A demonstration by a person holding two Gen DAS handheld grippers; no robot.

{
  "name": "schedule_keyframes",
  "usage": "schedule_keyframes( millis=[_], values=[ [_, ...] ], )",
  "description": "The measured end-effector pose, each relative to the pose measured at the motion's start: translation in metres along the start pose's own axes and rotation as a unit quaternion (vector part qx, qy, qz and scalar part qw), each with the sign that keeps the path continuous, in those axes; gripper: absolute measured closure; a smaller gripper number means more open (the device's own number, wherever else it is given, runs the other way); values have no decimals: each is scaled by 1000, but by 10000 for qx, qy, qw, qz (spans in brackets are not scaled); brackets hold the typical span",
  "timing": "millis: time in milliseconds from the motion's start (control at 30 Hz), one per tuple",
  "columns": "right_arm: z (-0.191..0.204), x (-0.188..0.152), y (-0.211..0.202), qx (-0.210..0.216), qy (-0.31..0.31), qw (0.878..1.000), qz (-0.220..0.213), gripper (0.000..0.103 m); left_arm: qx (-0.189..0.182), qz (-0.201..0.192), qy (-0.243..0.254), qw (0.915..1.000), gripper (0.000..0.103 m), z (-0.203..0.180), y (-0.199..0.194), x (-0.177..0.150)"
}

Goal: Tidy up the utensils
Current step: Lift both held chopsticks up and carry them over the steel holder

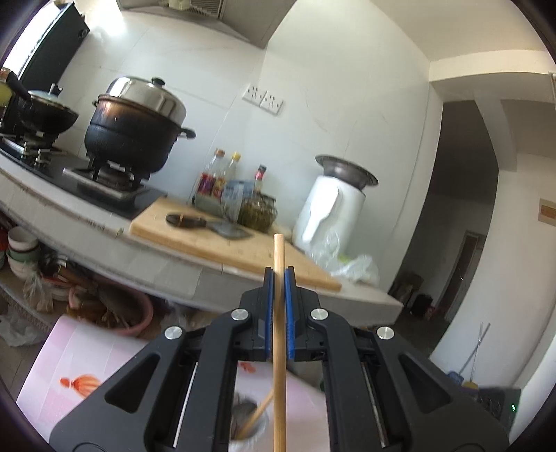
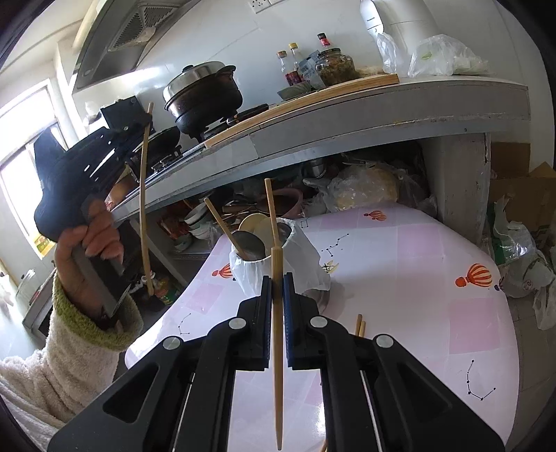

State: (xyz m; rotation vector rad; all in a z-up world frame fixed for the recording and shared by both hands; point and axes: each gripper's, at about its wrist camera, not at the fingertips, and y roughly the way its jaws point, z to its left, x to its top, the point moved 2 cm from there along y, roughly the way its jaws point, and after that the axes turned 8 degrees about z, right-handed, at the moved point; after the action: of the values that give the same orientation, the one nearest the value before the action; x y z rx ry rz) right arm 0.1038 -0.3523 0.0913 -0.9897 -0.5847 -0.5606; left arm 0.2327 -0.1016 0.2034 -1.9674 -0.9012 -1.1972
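Fingers around upright chopstick, tip down

Matt pale wooden chopstick, glossy pink plastic tablecloth, shiny metal utensil holder.

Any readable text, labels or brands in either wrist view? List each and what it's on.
No text can be read in either view.
White appliance: vertical brand mark, too small to read.
Sauce bottles: labels blurred.
Orange wall sign: no legible characters.
Tablecloth: balloon and constellation prints only, no words.
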Motion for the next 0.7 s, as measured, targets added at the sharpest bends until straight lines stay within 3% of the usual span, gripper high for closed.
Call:
schedule_keyframes(
  millis=[167, 433, 700],
  values=[
    [-8, 4, 8, 101, 98, 9999, 45, 96, 101, -165, -50, 9998, 98, 3, 47, 8],
    [-22, 9, 17, 188, 199, 9996, 92, 96, 285, -98, 97, 9995, 97, 9, 108, -12],
    [-31, 12, 22, 228, 262, 9993, 126, 96, 595, 12, 296, 9978, 97, 21, 130, -30]
  ],
)
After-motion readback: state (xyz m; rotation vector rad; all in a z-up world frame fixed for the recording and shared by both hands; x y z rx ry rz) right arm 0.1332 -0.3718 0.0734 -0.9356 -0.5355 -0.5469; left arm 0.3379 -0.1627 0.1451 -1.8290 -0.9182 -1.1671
